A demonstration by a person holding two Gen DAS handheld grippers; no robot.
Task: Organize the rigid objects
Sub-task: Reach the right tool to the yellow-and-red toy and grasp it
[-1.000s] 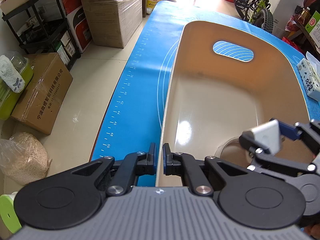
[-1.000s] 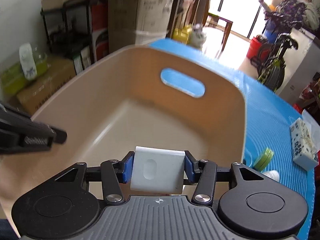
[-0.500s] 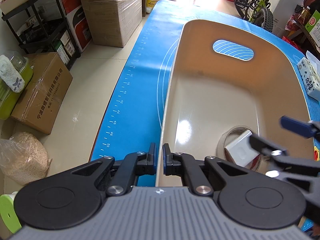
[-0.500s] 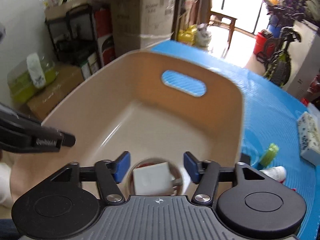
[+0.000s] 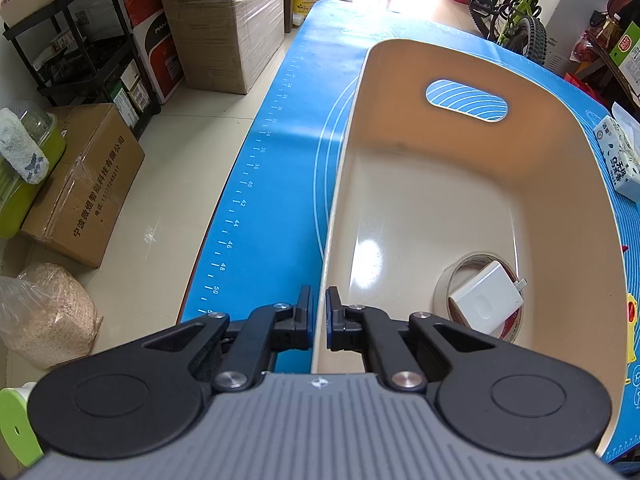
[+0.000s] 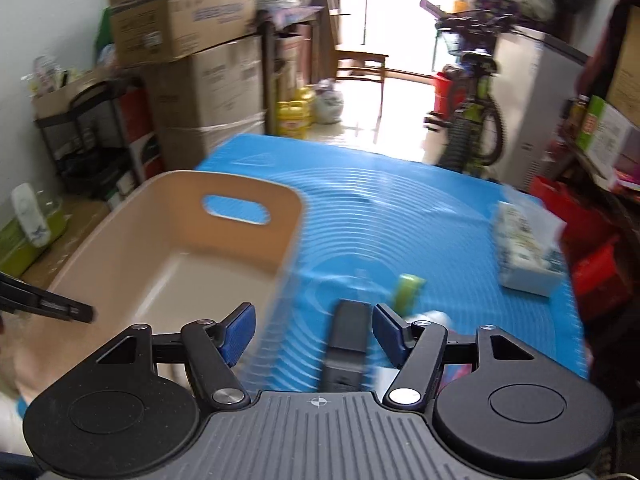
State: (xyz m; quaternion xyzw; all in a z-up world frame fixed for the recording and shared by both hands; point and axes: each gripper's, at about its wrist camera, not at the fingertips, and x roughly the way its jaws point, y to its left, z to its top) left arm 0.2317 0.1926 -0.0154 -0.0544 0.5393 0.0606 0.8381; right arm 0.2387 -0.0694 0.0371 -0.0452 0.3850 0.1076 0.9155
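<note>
White charger block (image 5: 485, 305) lies inside a roll of tape (image 5: 478, 296) on the floor of the beige bin (image 5: 400, 200), at the near right corner. Close by, the left gripper (image 5: 318, 316) is clamped on the bin's near-left rim, its jaws pinching the thin wall from either side. The right gripper (image 6: 314, 330) is off to the right of the bin, above the blue mat (image 6: 400, 216), its blue-padded jaws spread wide with nothing held. Between those jaws, down on the mat, a dark rectangular object (image 6: 346, 340) lies lengthwise; motion blur keeps me from saying what it is. Just beyond it sits a small green item (image 6: 408, 286), blurred too. Farther out, toward the mat's right edge, a patterned tissue pack (image 6: 524, 252) rests. Beyond the table stand stacked cardboard boxes (image 6: 208, 76), a yellow jug (image 6: 294, 118) and a bicycle (image 6: 472, 120).
</note>
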